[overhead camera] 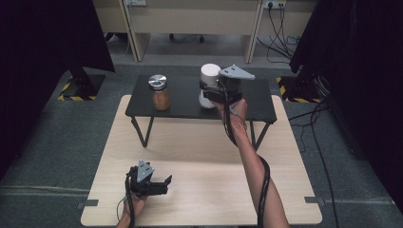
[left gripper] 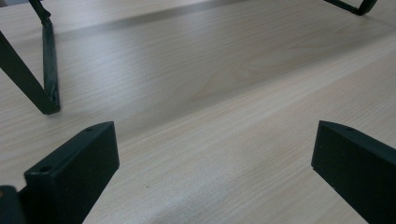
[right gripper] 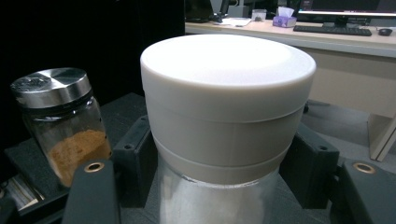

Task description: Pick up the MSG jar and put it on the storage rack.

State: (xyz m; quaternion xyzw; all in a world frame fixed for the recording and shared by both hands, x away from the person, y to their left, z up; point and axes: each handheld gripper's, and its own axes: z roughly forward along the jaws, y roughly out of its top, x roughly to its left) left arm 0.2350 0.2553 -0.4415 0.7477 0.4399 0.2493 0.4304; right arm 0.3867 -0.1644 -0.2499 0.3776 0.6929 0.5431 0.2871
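**White-capped jar gripped on the black riser**

A pale wooden desk [overhead camera: 199,190] is seen from above, standing on grey carpet. A low black riser [overhead camera: 185,102] on thin metal legs is set across the desk's far half. Dark curtains are hung at both sides of the room, and yellow-and-black tape is laid around the stand bases on the floor. Light-coloured office desks are placed along the far wall, where cables are trailed from a socket. In the right gripper view, a keyboard, a tissue box and a monitor edge are made out on a desk further back.

The white-capped jar [right gripper: 228,107] is placed on the riser's right half, and it is clamped below the cap by the right tool [overhead camera: 214,93], whose jaws are pressed against its two sides. A spice jar [overhead camera: 160,92] with a metal lid and brown powder is stood on the riser's left half, well apart from the white-capped jar.

The left tool [overhead camera: 164,183] is held low over the near left part of the desk, with its jaws spread wide and nothing between them.
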